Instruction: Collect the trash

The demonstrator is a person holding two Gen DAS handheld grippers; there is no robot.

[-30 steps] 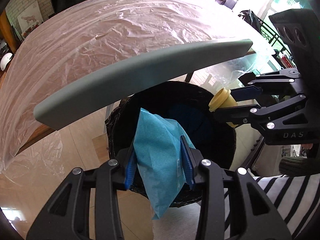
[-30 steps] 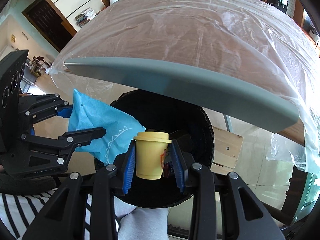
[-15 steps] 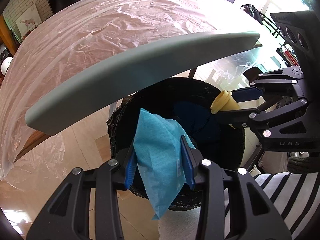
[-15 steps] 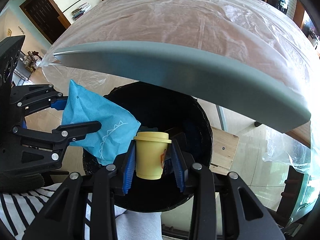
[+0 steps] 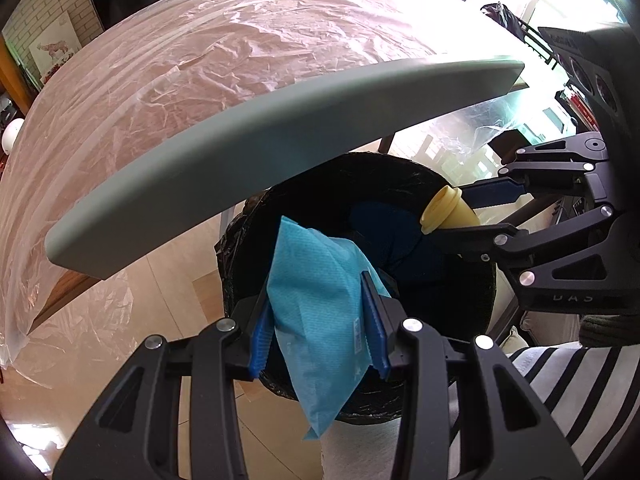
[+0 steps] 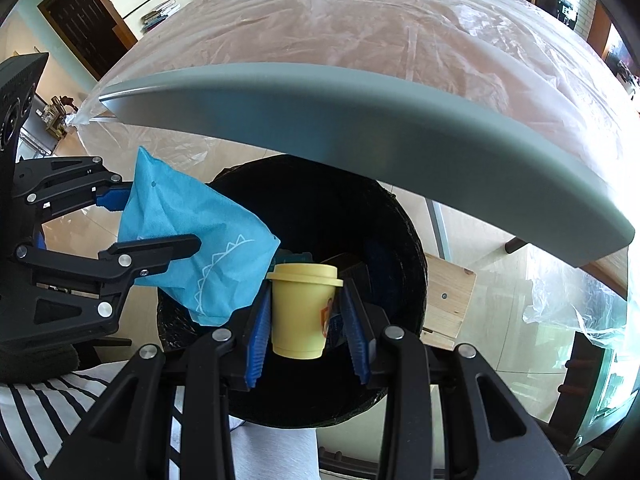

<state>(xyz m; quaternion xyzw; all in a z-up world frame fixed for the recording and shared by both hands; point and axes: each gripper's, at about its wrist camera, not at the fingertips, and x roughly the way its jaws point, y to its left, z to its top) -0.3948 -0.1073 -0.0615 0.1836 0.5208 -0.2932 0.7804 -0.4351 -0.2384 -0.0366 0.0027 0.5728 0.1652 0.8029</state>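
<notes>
Open bin mouth [image 6: 404, 216] below overhanging table edge [image 6: 360, 120]

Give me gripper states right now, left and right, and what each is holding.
Left gripper: closed on the blue packet, over the black bin.
Right gripper: closed on the yellow lidded cup, over the same bin.

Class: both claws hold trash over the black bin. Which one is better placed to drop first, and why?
Right, probably. The right claw holds the yellow cup over the bin opening; the left claw's blue packet overhangs the near rim.
</notes>
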